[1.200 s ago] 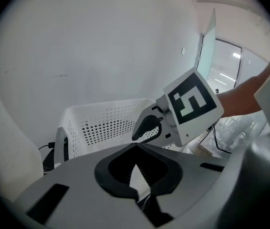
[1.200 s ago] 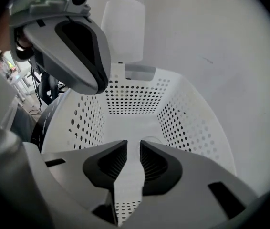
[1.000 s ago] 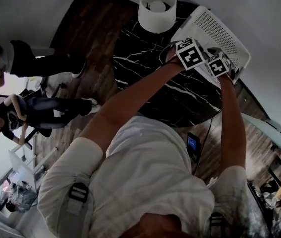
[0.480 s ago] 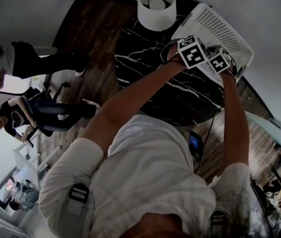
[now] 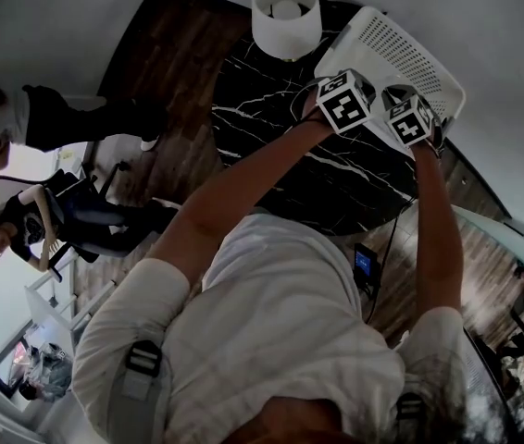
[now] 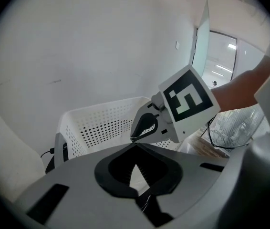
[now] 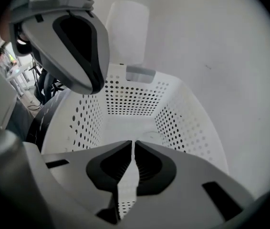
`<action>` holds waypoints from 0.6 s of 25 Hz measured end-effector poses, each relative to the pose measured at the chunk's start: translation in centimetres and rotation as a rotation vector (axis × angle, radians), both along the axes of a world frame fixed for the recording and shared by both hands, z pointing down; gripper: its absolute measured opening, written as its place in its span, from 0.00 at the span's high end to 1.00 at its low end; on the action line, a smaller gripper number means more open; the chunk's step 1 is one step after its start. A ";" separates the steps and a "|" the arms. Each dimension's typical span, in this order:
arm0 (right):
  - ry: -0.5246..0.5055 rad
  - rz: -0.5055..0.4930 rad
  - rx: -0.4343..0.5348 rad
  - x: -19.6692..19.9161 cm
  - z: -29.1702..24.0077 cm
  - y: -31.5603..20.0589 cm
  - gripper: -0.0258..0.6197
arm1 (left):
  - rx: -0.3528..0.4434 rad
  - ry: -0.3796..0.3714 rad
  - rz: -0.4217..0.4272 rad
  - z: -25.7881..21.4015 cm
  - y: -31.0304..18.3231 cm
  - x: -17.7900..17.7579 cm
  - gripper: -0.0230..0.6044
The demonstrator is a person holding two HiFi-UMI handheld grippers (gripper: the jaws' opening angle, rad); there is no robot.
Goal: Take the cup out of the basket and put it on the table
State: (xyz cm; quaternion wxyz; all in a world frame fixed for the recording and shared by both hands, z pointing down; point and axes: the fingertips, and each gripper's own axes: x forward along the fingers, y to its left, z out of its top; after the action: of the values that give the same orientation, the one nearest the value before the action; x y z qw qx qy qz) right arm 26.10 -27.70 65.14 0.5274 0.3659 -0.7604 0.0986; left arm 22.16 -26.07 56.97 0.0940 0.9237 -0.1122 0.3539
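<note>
A white perforated basket (image 5: 401, 49) sits at the far right of the black marble table (image 5: 271, 128). In the right gripper view its inside (image 7: 182, 123) looks bare, and no cup shows in any view. My right gripper (image 7: 133, 144) is at the basket's near end, its jaws closed to a thin slit on the white rim. My left gripper (image 6: 135, 149) is shut with nothing between its tips. It hangs over the basket's left wall (image 7: 77, 46), beside the right gripper (image 6: 173, 113). In the head view both marker cubes (image 5: 343, 102) (image 5: 408, 118) sit at the basket's near edge.
A tall white cylinder (image 5: 285, 17) stands on the table just left of the basket, also seen behind the basket (image 7: 128, 30). A wall rises close behind the basket. People stand on the wooden floor (image 5: 49, 118) at the far left.
Both grippers and the basket have shifted slightly, and the basket's tilt has changed a little. The people at the left have moved.
</note>
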 end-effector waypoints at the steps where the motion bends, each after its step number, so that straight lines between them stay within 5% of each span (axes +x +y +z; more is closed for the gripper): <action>1: -0.003 0.000 0.022 -0.1 -0.9 0.2 0.92 | 0.011 0.013 -0.003 -0.5 0.2 -0.1 0.95; 15: -0.025 0.082 0.397 -2.8 -15.5 8.8 0.92 | 0.169 0.309 -0.051 -11.8 6.6 -3.3 0.95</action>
State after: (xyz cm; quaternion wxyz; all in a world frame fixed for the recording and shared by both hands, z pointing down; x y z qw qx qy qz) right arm 23.34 -18.86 49.62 0.4310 0.4921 -0.7559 -0.0271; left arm 18.83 -19.50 45.20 0.0409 0.9687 -0.1490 0.1944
